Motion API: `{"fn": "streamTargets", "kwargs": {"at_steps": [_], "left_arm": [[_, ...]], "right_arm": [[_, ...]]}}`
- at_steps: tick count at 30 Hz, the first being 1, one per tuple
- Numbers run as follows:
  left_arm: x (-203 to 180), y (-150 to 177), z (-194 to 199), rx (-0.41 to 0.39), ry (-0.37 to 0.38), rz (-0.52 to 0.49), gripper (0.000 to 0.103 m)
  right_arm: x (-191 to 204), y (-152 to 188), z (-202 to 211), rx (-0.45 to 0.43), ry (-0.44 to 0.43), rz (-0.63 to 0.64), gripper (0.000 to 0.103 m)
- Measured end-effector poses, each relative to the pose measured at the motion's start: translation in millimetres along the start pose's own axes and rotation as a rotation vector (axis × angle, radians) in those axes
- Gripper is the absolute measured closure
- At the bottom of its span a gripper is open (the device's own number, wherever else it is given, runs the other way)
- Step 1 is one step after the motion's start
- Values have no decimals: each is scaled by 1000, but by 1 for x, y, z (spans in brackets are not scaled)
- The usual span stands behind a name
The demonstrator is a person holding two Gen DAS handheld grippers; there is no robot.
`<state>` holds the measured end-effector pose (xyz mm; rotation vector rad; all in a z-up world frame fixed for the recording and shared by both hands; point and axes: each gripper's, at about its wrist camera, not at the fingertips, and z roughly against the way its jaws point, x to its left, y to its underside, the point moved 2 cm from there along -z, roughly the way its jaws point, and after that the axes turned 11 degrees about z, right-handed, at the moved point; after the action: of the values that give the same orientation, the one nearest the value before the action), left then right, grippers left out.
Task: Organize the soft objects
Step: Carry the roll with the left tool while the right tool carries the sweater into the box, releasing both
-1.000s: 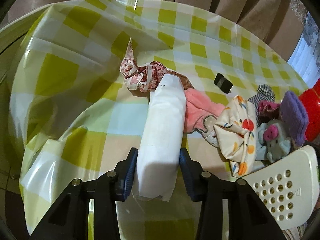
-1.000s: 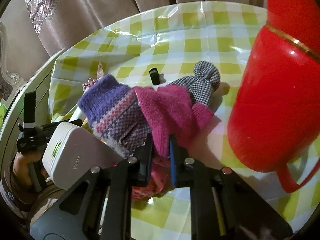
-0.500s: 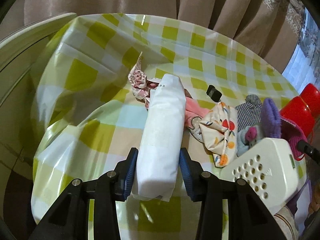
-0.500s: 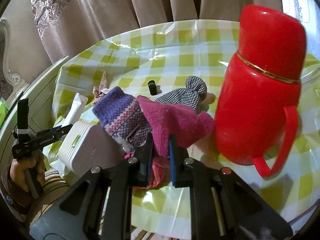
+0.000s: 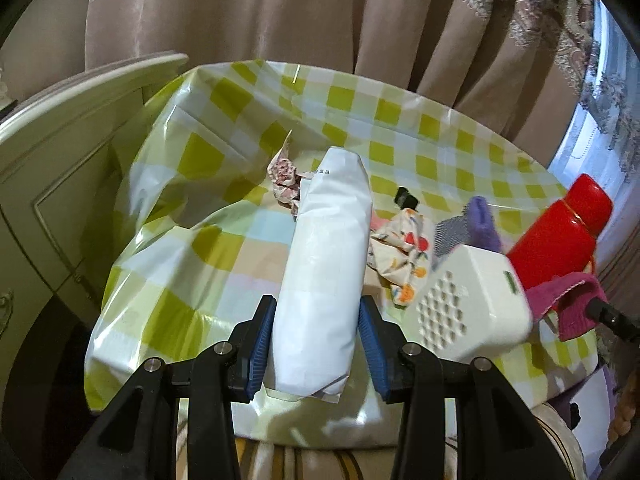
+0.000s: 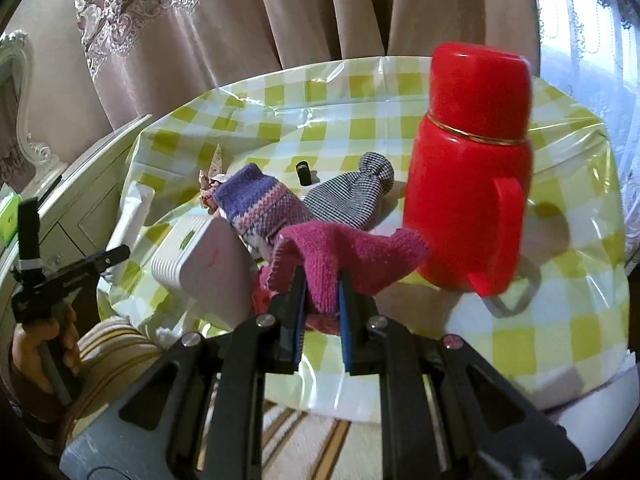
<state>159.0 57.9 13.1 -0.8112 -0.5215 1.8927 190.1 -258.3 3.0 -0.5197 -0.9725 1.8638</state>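
Your left hand-held gripper (image 5: 316,354) is closed on a white packet (image 5: 326,264), its blue pads pressing both long sides near the lower end, so the packet runs up the middle of the left wrist view, raised above the worktop (image 5: 224,248). Your right hand-held gripper (image 6: 321,312) is pinched tight on a pink knitted sock (image 6: 348,258) at the centre of the right wrist view; the sock drapes over the pads and hangs to either side. Just behind it, left of centre, lies a purple striped sock (image 6: 260,206), and beside that, toward the upper middle, a black-and-white checked pouch (image 6: 352,196) with a knotted top. A white perforated box (image 5: 468,300) sits at the lower right of the left wrist view, with a fruit-print cloth (image 5: 404,256) between it and the packet. A crumpled red-patterned cloth (image 5: 284,180) lies above the packet's far end, partly hidden by it. A small black object (image 6: 303,172) stands on the yellow-checked cover in the upper middle of the right wrist view. A red flask (image 6: 472,176) with a handle stands upright at the right, close to the pink sock. Brown curtains (image 6: 224,20) fill the top of both views.
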Motion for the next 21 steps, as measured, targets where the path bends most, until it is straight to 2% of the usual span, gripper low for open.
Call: {"fn": "streamTargets", "kwargs": {"at_steps": [11, 21], "left_arm": [[-39, 24, 54, -35, 65, -54, 60], [-107, 53, 87, -13, 195, -152, 60]], "right_arm": [[-10, 31, 46, 1, 61, -5, 86], [-51, 61, 108, -25, 154, -58, 86]]}}
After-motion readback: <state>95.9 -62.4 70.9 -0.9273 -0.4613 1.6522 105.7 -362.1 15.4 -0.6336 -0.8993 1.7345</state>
